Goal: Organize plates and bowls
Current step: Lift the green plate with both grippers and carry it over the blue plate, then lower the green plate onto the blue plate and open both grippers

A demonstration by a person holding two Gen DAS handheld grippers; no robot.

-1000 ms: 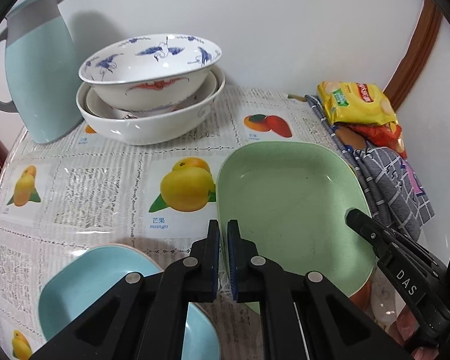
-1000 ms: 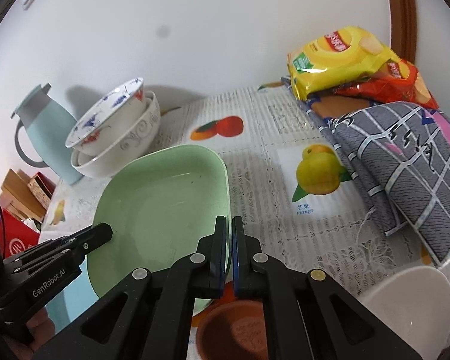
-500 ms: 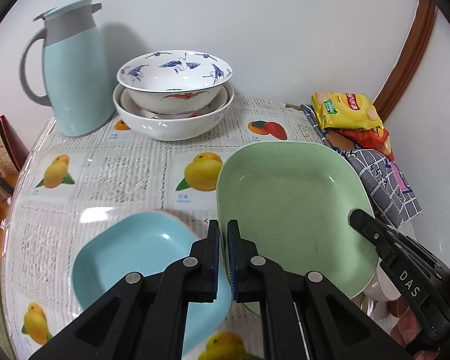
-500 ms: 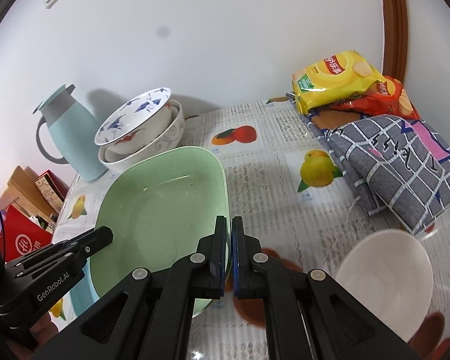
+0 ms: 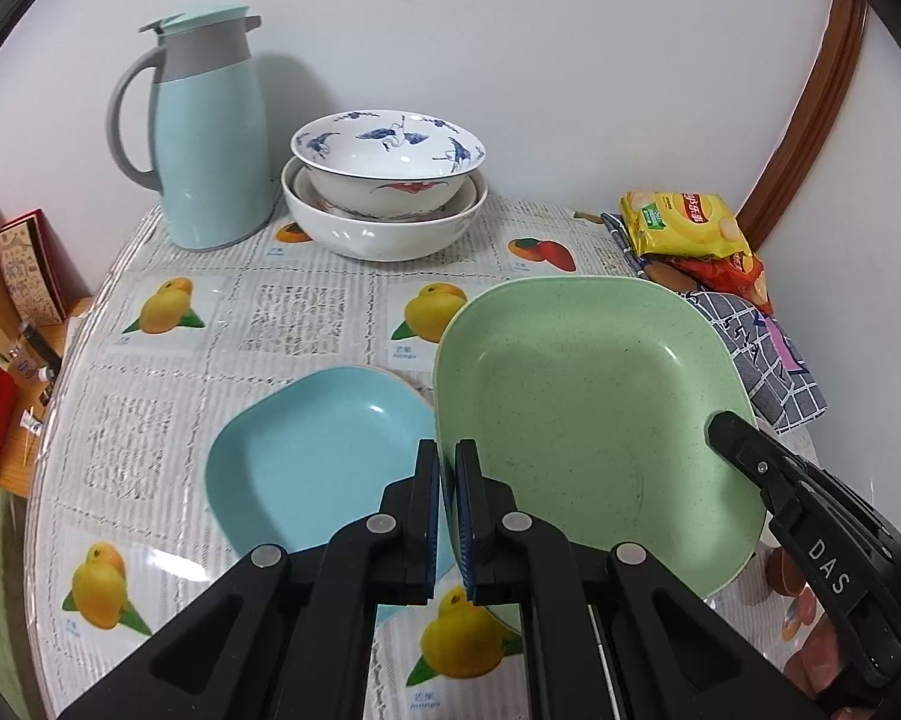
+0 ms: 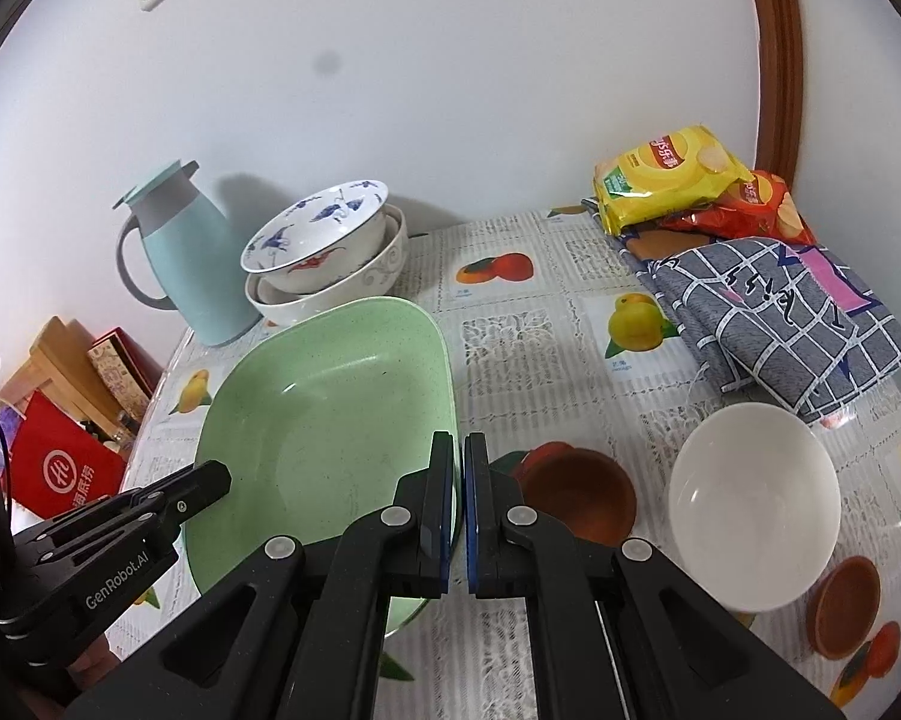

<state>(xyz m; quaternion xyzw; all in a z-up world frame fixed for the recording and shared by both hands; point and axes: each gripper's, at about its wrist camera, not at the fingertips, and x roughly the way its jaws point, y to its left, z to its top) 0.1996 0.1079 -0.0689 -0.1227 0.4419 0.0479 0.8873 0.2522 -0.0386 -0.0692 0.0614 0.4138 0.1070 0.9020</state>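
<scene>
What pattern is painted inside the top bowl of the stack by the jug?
Blue cranes on white inside the top bowl; clearest in the left wrist view.

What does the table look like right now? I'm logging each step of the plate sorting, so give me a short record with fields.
held item: green plate, lifted, tilted
left gripper: shut on the plate's left rim
right gripper: shut on its right rim
blue plate: on the table, left of the green plate
stacked bowls: at the back, beside the blue jug
white bowl: on the table, right side
brown dish: beside the white bowl
clutter: snack bags, checked cloth
</scene>
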